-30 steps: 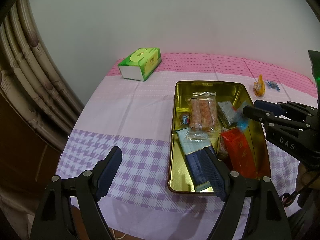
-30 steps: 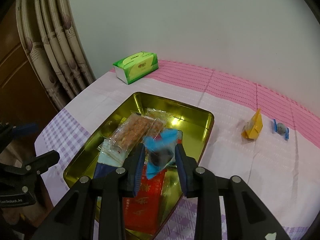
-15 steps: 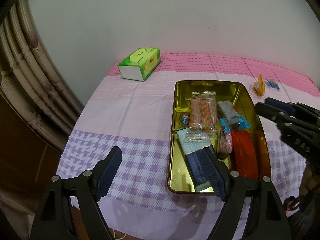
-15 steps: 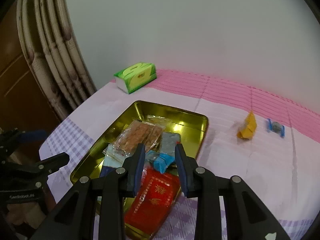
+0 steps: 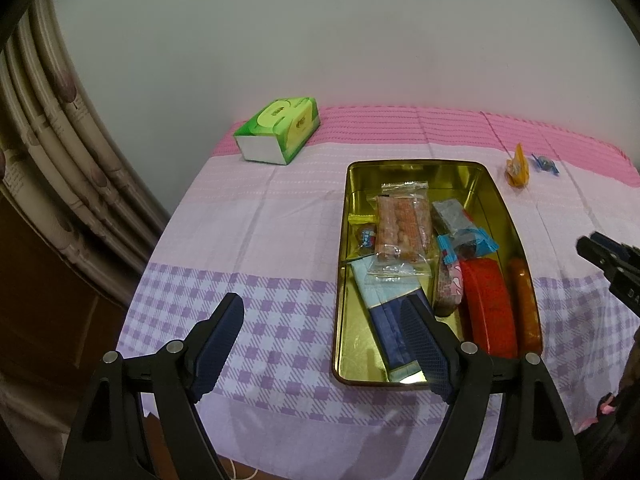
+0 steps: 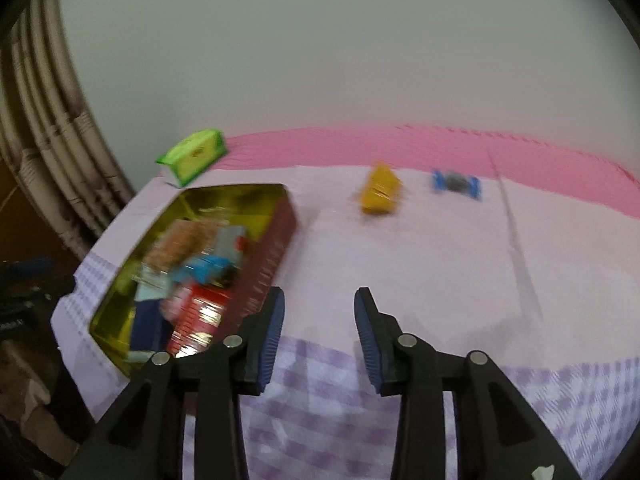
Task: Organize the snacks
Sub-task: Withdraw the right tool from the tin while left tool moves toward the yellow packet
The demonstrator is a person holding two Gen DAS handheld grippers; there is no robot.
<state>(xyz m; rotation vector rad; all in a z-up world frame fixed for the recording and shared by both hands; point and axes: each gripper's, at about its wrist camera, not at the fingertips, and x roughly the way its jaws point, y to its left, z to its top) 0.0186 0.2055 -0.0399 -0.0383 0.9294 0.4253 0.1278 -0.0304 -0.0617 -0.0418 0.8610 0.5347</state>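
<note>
Right gripper point(image 6: 319, 332) with jaws just opening and nothing between them, over bare surface point(image 6: 440, 264). Yellow packet point(image 6: 380, 190) lies at twelve o'clock, tin point(image 6: 276, 236) at ten. Packet looks light and crinkly; pinch its flat middle. Left gripper point(image 5: 322, 342) gapes wide, empty.

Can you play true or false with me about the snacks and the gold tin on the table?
1. The gold tin already has snacks inside. True.
2. The yellow snack lies in the tin. False: it lies on the tablecloth, outside.
3. The right gripper holds a blue candy. False: nothing is between its fingers.
4. The blue candy lies beside the yellow snack. True.
5. The green tissue box is in the tin. False: it sits apart.
</note>
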